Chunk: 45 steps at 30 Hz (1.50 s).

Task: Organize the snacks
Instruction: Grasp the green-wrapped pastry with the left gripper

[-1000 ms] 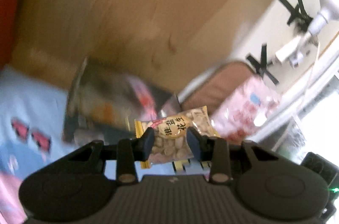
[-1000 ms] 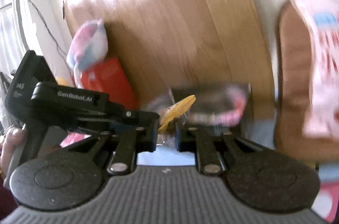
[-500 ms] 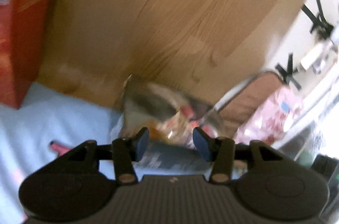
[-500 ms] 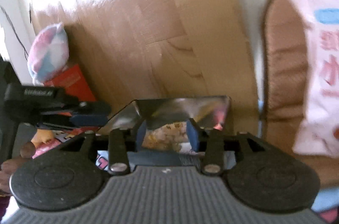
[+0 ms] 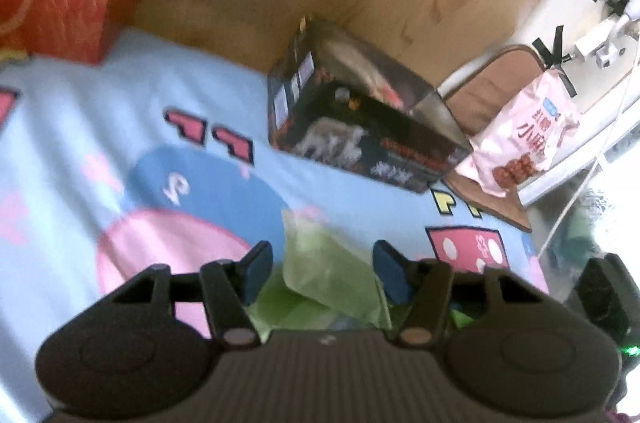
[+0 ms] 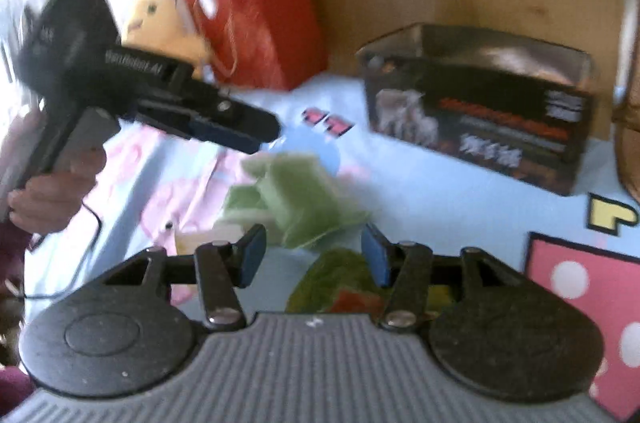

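Now the yellow bag of peanuts we held a moment ago is gone from our claws; it seems to have gone into the open black cardboard box [image 5: 362, 127] by the wooden board. We have come down to the soft green snack bags [image 6: 296, 199] on the blue cartoon blanket [image 5: 80, 127]. Our left gripper [image 5: 322, 273] is half wide and empty. Our right gripper [image 6: 314, 253] is opening, with a green bag between its jaws but not pinched.
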Each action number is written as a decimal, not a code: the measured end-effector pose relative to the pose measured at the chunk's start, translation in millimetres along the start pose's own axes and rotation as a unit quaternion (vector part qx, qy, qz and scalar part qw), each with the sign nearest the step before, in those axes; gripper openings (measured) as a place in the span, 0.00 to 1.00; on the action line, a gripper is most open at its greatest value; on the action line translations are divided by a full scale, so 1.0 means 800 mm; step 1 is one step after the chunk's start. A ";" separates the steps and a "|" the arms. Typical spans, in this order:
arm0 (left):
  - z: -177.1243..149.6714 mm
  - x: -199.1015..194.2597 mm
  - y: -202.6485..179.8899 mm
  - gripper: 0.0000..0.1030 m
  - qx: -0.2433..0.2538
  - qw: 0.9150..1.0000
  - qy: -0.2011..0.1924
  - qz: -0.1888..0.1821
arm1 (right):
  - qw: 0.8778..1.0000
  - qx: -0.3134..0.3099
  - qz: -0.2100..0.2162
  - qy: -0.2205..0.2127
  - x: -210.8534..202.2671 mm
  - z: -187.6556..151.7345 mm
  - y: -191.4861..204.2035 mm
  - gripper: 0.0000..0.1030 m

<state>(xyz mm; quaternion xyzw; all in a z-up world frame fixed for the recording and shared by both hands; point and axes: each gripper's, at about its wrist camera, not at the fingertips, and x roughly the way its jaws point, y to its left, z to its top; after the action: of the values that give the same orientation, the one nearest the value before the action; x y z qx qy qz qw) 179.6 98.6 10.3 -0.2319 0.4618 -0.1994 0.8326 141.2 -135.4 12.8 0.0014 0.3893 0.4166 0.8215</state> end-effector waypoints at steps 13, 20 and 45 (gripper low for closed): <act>0.034 -0.029 -0.051 0.33 0.046 0.995 -0.082 -0.033 | 0.995 -0.039 -0.047 -0.082 -0.032 0.026 0.007 0.27; 0.115 0.012 -0.077 0.39 0.049 0.991 -0.125 -0.005 | 0.985 -0.037 -0.105 -0.129 -0.023 0.088 -0.036 0.27; -0.072 -0.070 0.037 0.55 -0.065 0.995 -0.079 0.021 | 0.997 0.052 -0.011 -0.048 -0.017 0.011 0.013 0.41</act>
<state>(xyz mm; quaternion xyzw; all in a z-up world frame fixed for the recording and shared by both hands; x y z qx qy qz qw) 106.0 141.6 5.0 -0.2903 0.4116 -0.1326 0.8537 135.1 -135.3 30.6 0.0600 0.3706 0.3858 0.8428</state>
